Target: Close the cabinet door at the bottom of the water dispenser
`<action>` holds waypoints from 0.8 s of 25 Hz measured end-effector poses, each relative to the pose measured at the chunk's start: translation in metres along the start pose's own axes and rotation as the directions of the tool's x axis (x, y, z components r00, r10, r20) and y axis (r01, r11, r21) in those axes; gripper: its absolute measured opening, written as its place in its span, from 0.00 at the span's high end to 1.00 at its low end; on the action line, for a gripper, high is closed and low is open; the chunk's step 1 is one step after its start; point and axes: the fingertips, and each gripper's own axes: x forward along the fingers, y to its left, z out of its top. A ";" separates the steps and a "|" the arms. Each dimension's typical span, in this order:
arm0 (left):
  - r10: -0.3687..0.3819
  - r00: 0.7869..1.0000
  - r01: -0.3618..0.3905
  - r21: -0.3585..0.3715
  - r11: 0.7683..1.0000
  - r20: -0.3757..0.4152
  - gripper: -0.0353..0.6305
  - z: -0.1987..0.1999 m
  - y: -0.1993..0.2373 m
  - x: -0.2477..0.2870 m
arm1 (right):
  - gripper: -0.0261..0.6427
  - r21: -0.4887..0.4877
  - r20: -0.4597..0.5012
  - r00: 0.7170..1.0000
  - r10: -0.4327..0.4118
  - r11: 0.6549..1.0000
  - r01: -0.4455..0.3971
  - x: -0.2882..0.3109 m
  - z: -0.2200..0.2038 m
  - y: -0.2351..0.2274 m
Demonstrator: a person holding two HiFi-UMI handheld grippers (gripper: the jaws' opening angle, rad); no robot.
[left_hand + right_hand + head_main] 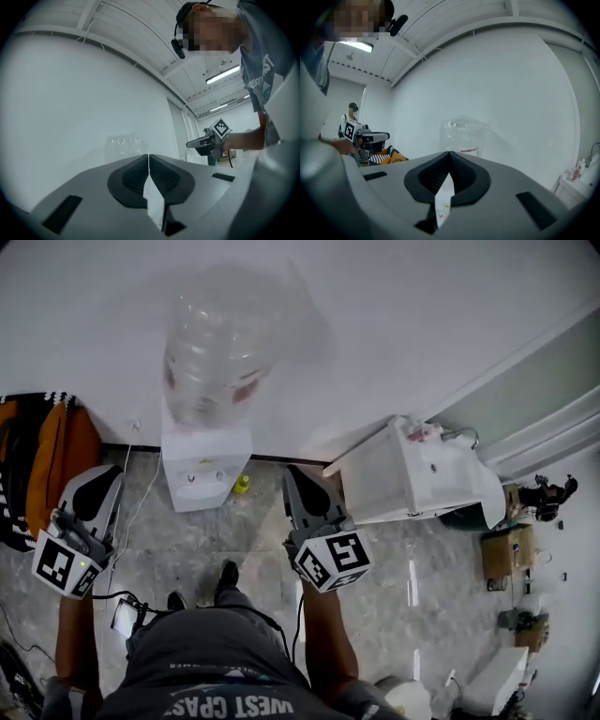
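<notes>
While both point toward the wall [394, 324], my left gripper [148, 159] and right gripper [449, 157] each have their jaws pressed together, pinching nothing. The water dispenser [202, 470] stands against the wall at centre left of the head view, between the two grippers; its bottom cabinet door is hidden from above.

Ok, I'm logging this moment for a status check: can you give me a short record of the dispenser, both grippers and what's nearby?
water dispenser: white, against the wall, clear bottle on top
cabinet door: cannot tell from above
left gripper: shut, empty
right gripper: shut, empty
beside dispenser: small yellow object on floor
further right: white sink unit
</notes>
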 end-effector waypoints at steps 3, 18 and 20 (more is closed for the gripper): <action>0.003 0.998 -0.005 0.032 0.999 0.056 0.91 0.019 0.004 -0.006 | 0.92 -0.039 0.043 0.999 -0.006 0.999 0.008 0.000 0.021 0.001; 0.066 0.981 -0.074 0.039 0.996 0.185 0.91 0.070 0.035 -0.045 | 0.92 -0.133 0.092 0.995 0.033 0.991 -0.021 0.009 0.089 0.048; 0.061 0.982 -0.069 0.041 0.997 0.181 0.91 0.070 0.036 -0.048 | 0.92 -0.138 0.095 0.995 0.037 0.990 -0.023 0.009 0.090 0.052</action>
